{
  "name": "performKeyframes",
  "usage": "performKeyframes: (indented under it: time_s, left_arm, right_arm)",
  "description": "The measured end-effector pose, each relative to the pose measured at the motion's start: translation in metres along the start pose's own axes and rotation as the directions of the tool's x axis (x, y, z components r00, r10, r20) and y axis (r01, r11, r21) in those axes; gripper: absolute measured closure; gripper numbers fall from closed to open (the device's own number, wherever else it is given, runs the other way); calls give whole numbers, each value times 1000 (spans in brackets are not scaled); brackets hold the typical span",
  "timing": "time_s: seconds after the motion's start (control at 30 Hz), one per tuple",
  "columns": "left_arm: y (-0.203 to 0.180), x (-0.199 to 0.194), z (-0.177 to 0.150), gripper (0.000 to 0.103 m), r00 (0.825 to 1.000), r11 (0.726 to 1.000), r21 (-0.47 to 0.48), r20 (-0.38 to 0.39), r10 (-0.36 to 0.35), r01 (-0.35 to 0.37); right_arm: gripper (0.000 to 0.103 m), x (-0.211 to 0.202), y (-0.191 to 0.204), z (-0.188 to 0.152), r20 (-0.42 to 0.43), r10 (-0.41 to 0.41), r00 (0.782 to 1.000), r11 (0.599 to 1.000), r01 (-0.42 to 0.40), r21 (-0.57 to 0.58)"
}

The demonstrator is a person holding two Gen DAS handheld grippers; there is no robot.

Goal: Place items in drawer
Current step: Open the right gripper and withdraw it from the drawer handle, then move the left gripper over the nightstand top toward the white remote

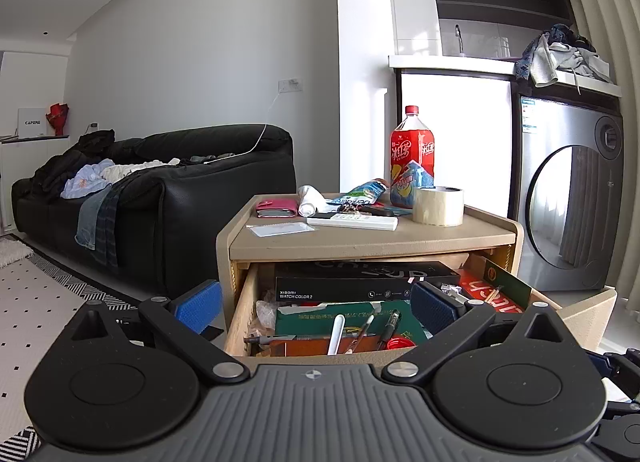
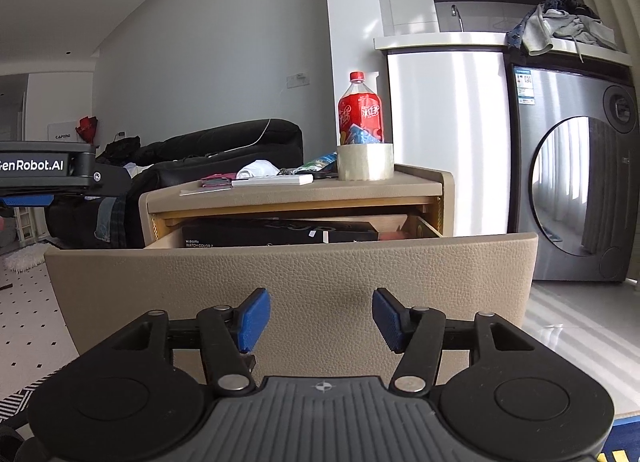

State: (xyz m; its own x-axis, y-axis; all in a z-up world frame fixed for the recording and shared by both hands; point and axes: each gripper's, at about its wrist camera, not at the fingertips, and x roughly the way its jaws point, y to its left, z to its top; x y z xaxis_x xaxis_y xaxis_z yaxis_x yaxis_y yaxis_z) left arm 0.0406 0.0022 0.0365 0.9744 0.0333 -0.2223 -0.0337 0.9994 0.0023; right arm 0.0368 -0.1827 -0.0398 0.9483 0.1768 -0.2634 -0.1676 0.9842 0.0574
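So the drawer [image 1: 400, 358] of the tan nightstand [image 1: 372, 240] is pulled right out and it's already pretty stuffed: a black Xiaomi watch box [image 1: 360, 282] across the back, a green booklet [image 1: 352, 322] in front of that, a couple of pens [image 1: 390, 328] and a white stick-shaped thing [image 1: 335, 335] lying on top, plus a red packet [image 1: 490, 294] over on the right side.

Up on the surface of the nightstand there's a red soda bottle [image 1: 412, 154] standing upright, a roll of clear tape [image 1: 438, 206] just beside it, a white remote [image 1: 354, 220] lying flat, a pink wallet [image 1: 277, 208], a rolled white cloth [image 1: 311, 200], a blue-green pouch [image 1: 366, 192] and a clear plastic sleeve [image 1: 280, 229] near the front edge.

The left hand-held gripper [image 1: 316, 304] hovers over the front of the drawer with its blue pads [image 1: 200, 304] wide apart, nothing between them. The right hand-held gripper [image 2: 321, 318] sits lower, facing the leathery drawer front [image 2: 292, 286], fingers spread too and gripping nothing.

Further out: black sofa [image 1: 160, 182] with clothes dumped on it to the left, washing machine [image 1: 568, 198] to the right.
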Motion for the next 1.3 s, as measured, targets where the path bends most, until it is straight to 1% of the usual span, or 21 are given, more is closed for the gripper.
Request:
performKeyframes:
  time_s: [0.17,0.33,0.43,0.57,0.7,0.8,0.9,1.23,1.3]
  left_arm:
    - [-5,11,4,0,1000,1000,15,5,-10,10]
    - [-5,23,12,0,1000,999,39,28,-1,0]
    - [-2,36,20,0,999,998,56,31,5,-7]
    - [1,53,32,0,999,996,92,46,3,-7]
    - [2,70,45,0,999,993,114,53,-6,0]
    - [0,80,53,0,998,992,123,54,-13,6]
    - [-3,87,58,0,998,992,122,60,-34,26]
    - [-7,124,72,0,995,989,123,29,-91,87]
    - [-5,133,73,0,995,988,118,14,-100,98]
  right_arm:
    - [41,2,-6,4,0,-6,1000,1000,6,7]
    - [34,2,-9,8,11,-10,1000,1000,11,-13]
    - [33,2,-12,8,21,-17,1000,1000,17,-23]
    - [33,3,-18,9,16,-13,1000,1000,13,-8]
    - [33,3,-20,13,24,-7,1000,1000,8,-24]
    - [31,3,-21,17,26,4,1000,1000,-3,-21]
    - [30,3,-23,19,22,12,1000,1000,-11,-11]
    - [30,-1,-23,28,55,18,998,1000,-16,-25]
    - [30,-1,-23,28,56,21,998,1000,-19,-22]
